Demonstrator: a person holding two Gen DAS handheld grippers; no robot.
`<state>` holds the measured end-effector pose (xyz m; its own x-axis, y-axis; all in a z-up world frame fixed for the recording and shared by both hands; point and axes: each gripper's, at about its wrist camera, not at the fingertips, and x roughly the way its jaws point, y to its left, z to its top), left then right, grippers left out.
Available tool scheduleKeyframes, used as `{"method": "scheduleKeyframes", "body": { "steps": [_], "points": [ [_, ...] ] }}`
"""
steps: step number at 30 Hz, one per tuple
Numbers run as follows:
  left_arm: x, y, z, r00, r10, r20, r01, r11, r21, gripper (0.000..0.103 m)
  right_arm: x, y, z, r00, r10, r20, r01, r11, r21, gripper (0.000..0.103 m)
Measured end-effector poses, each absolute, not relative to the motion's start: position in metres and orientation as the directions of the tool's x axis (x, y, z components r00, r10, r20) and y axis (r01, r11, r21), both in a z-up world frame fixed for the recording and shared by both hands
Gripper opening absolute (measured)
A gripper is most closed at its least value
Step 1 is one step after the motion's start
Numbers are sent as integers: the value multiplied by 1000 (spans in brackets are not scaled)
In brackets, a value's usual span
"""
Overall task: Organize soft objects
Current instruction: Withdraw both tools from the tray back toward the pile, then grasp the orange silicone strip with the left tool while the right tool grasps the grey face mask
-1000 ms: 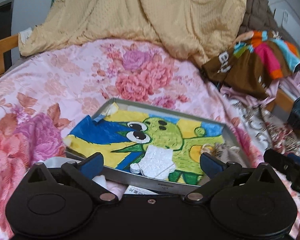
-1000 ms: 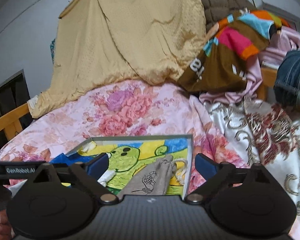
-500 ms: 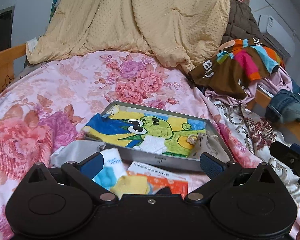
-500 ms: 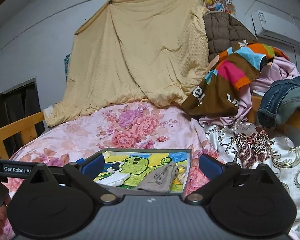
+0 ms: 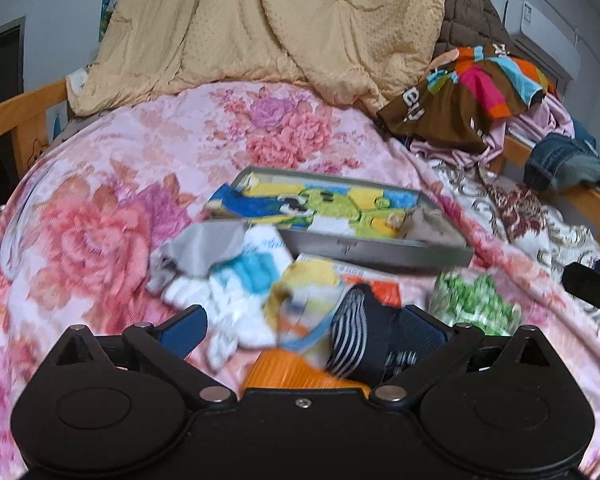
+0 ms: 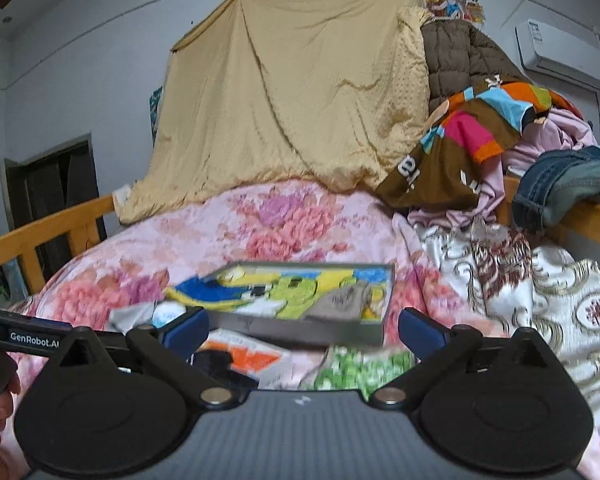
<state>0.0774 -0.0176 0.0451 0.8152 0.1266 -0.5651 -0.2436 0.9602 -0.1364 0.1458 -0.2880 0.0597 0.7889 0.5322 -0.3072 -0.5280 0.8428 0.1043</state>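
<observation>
I am holding my left claw (image 5: 300, 326) low over the bed (image 5: 112, 184), its jaws standing wide apart with nothing clamped. A heap of soft things is lying just ahead of it: a dark sock with white stripes (image 5: 356, 332) is sitting close to the right-hand finger, though the blur is keeping me from telling whether it is touching the pad. Beside it a white and blue cloth (image 5: 244, 280) and a grey cloth (image 5: 204, 248) are lying crumpled on the flowered bedspread, and a green and white patterned piece (image 5: 474, 298) is resting off to the right.

Beyond the heap a shallow grey tray (image 5: 380, 250) with a bright cartoon lining is sitting on the bed. A beige pouch (image 6: 342, 300) is lying inside it at its right end, and something white is showing in the middle.

My right claw (image 6: 303, 326) is also spread fully open and empty, pointing over the tray's near edge. A yellow blanket (image 6: 300, 92) is hanging behind the bed, and clothes (image 6: 480, 132) are piled at the right.
</observation>
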Motion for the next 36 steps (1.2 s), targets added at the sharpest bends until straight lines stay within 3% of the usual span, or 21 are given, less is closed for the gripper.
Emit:
{"method": "scheduleKeyframes", "body": {
  "steps": [20, 29, 36],
  "points": [
    [67, -25, -5, 728, 84, -681, -166, 985, -56, 102, 122, -265, 13, 647, 482, -590, -568, 822, 49, 103],
    [81, -22, -12, 710, 68, -701, -108, 994, -13, 102, 124, -252, 7, 612, 476, -632, -593, 804, 30, 103],
    [83, -25, -20, 711, 18, -703, 42, 997, 67, 102, 133, -245, -3, 575, 469, -670, -602, 797, 42, 103]
  ]
}}
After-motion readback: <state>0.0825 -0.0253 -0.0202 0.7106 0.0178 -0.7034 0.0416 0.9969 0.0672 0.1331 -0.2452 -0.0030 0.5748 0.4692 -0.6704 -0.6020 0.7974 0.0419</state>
